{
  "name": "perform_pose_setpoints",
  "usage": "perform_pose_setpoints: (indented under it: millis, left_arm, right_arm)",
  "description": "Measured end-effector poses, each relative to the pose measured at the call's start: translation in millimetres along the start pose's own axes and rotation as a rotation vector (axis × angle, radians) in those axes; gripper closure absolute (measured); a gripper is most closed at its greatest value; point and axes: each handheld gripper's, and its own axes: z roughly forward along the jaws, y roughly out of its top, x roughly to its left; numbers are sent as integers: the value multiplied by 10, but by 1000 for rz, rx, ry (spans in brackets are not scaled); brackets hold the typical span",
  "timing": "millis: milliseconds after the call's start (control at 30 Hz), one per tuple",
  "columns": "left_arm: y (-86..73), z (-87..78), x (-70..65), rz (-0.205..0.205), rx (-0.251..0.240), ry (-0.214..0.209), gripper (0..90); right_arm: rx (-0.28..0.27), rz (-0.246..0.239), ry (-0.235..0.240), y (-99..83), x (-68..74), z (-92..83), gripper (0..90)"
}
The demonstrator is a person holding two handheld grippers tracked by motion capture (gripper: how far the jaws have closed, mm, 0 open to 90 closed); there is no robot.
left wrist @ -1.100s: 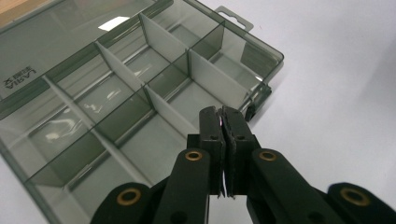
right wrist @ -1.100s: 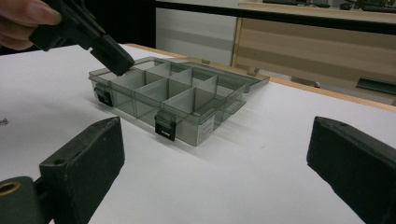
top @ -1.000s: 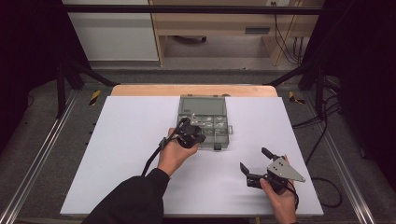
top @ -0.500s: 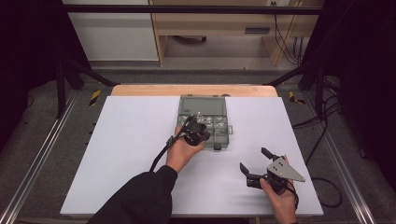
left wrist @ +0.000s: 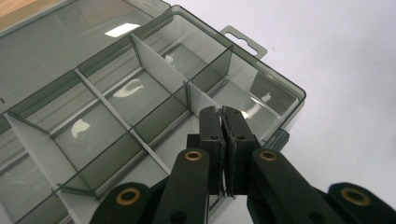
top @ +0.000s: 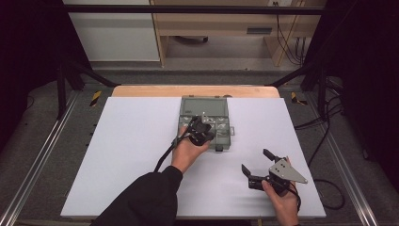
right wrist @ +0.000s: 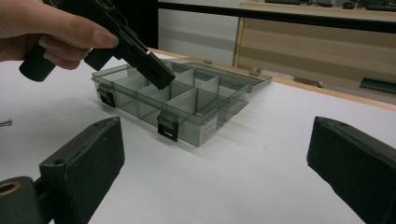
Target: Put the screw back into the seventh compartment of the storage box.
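A smoky transparent compartment box (top: 227, 137) lies open on the white table, its lid (top: 205, 104) folded flat behind it. My left gripper (top: 210, 124) hovers over the box's near compartments, tilted down. In the left gripper view its pads (left wrist: 232, 122) press together above a divider (left wrist: 154, 65), and I see nothing between them. The right gripper view shows the same shut jaws (right wrist: 160, 78) above the box (right wrist: 187, 100). My right gripper (top: 255, 160) rests near the table's front right with its jaws wide apart and empty (right wrist: 215, 154).
A small metal screw (right wrist: 3, 123) lies on the table to the left of the box. Black latches (right wrist: 167, 127) sit on the box's front wall. A wooden strip (top: 193, 91) runs along the table's far edge. White tabletop (top: 131, 141) spreads to the left.
My left hand has shifted slightly to the right over the box, jaws still together. The right gripper has stayed in place.
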Motion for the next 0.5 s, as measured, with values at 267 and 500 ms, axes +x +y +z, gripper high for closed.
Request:
perform_pose_setpoints:
  millis: [267, 500]
  left_arm:
    - [21, -191, -4, 28, -50, 34, 610]
    - [-114, -583, -6, 59, -26, 35, 368]
  right_arm:
    - [3, -1, -3, -1, 1, 2, 39]
    - [4, -12, -1, -1, 5, 5, 38]
